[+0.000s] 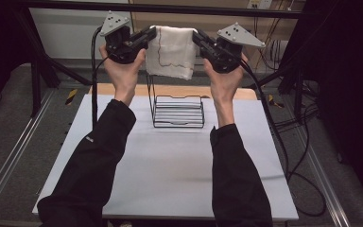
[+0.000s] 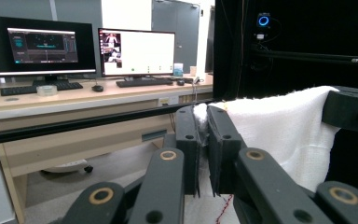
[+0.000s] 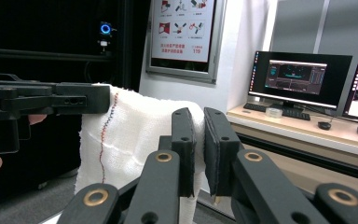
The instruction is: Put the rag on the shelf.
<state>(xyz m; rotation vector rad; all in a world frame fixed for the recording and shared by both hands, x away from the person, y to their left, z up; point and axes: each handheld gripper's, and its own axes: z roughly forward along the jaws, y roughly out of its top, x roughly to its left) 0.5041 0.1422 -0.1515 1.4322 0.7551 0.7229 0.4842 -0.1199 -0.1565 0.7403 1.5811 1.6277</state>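
High view: at the top centre of the frame a white cloth (image 1: 172, 51) hangs stretched between the left gripper (image 1: 147, 37) and the right gripper (image 1: 199, 39), each pinching one upper corner. Below it, at mid-frame, a black wire rack (image 1: 178, 111) stands on the white table (image 1: 170, 179). The step in hand looks like carrying the spread cloth to the rack for hanging.

Left gripper view: the jaws at lower centre are pressed together on the cloth's (image 2: 279, 128) corner, and the fabric runs right to the other gripper at the right edge. Monitors (image 2: 88, 50) stand at upper left.

Right gripper view: the jaws at lower centre clamp the cloth (image 3: 135, 140), which runs left to the other gripper at the left edge.

Next, I judge, both hands must lower together, keeping the cloth taut, and drape it over the rack's top bar before releasing.
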